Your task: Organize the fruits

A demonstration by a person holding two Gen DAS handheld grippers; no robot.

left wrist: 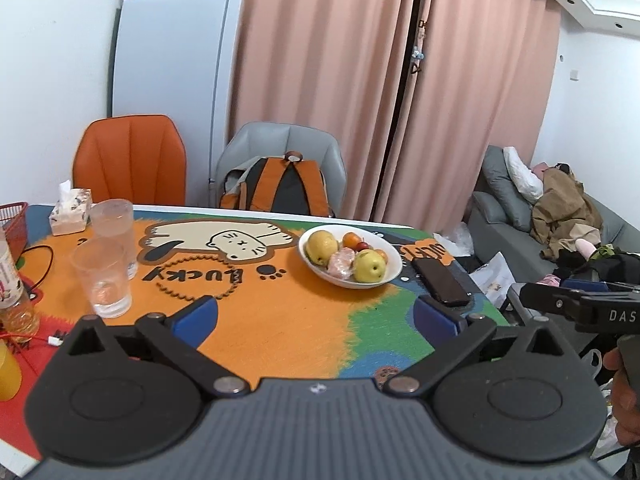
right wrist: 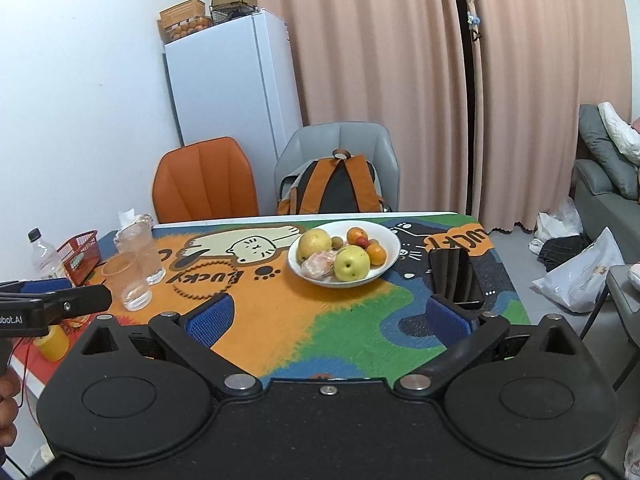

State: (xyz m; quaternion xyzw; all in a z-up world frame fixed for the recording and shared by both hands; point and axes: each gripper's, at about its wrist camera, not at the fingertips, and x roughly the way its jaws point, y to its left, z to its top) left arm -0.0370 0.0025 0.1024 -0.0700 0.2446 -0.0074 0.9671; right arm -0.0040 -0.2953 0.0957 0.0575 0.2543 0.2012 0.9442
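Left wrist view | left gripper [left wrist: 316, 316] and right gripper [right wrist: 330, 318] were seen released, empty | bowl [left wrist: 394, 270] at 12 o'clock | heaped pear [left wrist: 370, 266] could be rolled out if nudged.

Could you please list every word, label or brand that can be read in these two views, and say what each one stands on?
"LUCKY", upside down, on the colourful cartoon table mat, beside the printed white cat.
"LUCKY" again, upside down and partly cut off, on the mat's orange patch.
"DAS", cut off at the frame edge, on the black right claw.
"obot.AI", cut off, on the black left claw.
Print on the orange cardboard box atop the white fridge: too small.
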